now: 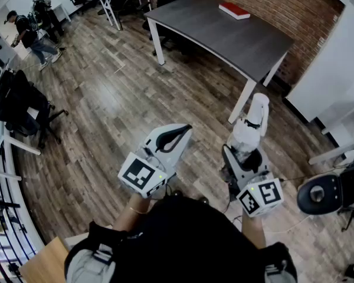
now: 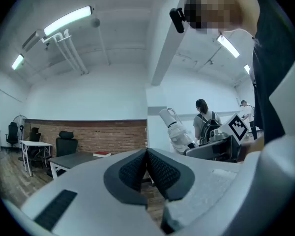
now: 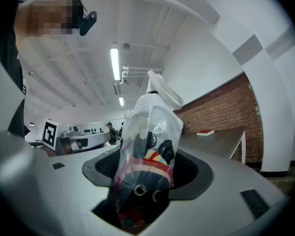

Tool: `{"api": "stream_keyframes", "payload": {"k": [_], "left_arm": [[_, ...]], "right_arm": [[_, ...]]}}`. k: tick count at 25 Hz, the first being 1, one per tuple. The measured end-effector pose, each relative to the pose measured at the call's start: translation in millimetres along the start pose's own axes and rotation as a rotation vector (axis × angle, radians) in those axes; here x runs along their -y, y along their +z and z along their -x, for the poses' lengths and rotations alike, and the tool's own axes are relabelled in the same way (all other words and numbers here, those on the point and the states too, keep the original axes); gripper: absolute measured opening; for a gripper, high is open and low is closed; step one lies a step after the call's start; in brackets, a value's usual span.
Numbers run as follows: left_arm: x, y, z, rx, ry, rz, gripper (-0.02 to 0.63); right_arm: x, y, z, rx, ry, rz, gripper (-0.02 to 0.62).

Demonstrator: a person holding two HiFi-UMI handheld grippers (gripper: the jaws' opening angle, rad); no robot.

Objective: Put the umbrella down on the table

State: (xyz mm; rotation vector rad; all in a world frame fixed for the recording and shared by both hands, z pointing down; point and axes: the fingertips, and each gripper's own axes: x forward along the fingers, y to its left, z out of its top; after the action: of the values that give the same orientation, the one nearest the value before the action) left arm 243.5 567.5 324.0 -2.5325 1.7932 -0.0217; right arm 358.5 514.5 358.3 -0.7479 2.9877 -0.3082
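My right gripper (image 1: 243, 153) is shut on a folded umbrella (image 1: 252, 122) in a clear plastic sleeve, its white handle pointing away from me. In the right gripper view the umbrella (image 3: 148, 146) fills the space between the dark pads (image 3: 192, 170). The left gripper (image 1: 177, 135) is shut with nothing in it; its ribbed pads (image 2: 160, 171) meet. From the left gripper view the umbrella (image 2: 177, 132) shows off to the right. The dark grey table (image 1: 224, 34) stands ahead by the brick wall, well beyond both grippers.
A red book (image 1: 234, 10) lies near the table's far edge. A black office chair (image 1: 325, 194) is at my right, more chairs and desks (image 1: 15, 108) at the left. Two people (image 1: 28, 35) stand far left. Wooden floor lies between me and the table.
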Motion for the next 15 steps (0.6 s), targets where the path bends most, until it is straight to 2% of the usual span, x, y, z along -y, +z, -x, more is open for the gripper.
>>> {"api": "stream_keyframes", "payload": {"k": [15], "left_arm": [[17.7,-7.1,-3.5,-0.031,0.015,0.008,0.002]], "right_arm": [[17.4,-8.7,18.1,-0.023,-0.006,-0.060,0.288]]}}
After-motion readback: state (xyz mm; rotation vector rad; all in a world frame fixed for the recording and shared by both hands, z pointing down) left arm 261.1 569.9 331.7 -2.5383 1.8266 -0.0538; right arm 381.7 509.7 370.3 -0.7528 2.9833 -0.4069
